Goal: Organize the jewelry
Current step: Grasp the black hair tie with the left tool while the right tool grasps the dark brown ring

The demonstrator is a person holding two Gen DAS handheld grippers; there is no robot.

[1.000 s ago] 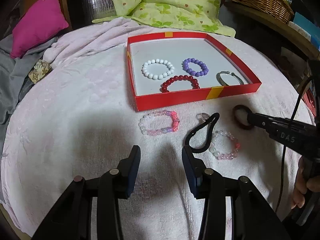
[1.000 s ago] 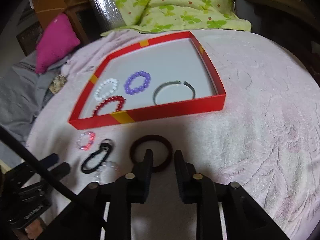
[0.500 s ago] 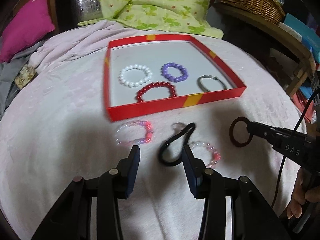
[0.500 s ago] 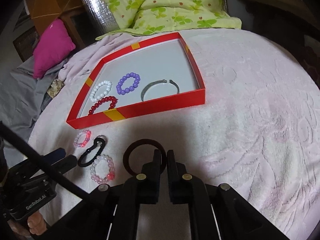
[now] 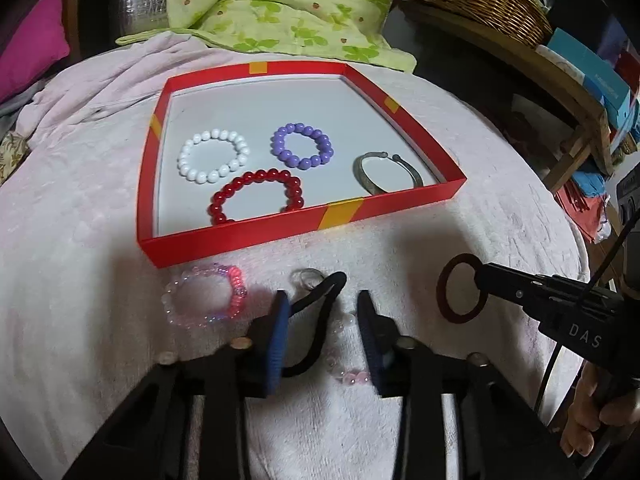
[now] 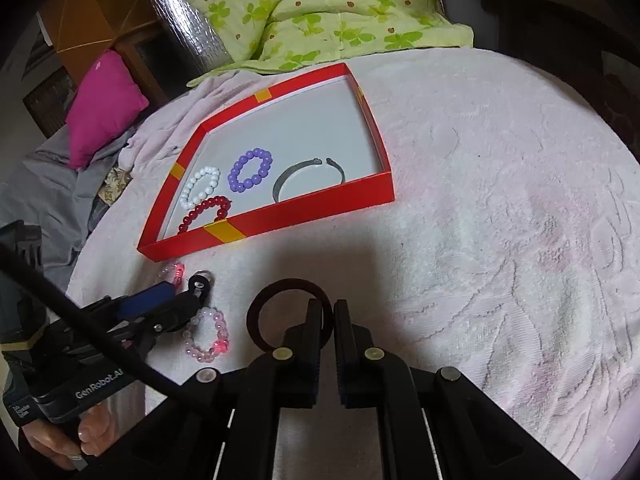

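Right tool (image 6: 327,312) on dark bangle (image 6: 266,306)

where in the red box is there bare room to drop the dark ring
The red box is bare across its far half, behind the white and purple bead bracelets, up to the far wall. The near half is crowded: the red beads and silver bangle lie along the front wall. The right gripper holds the dark ring.
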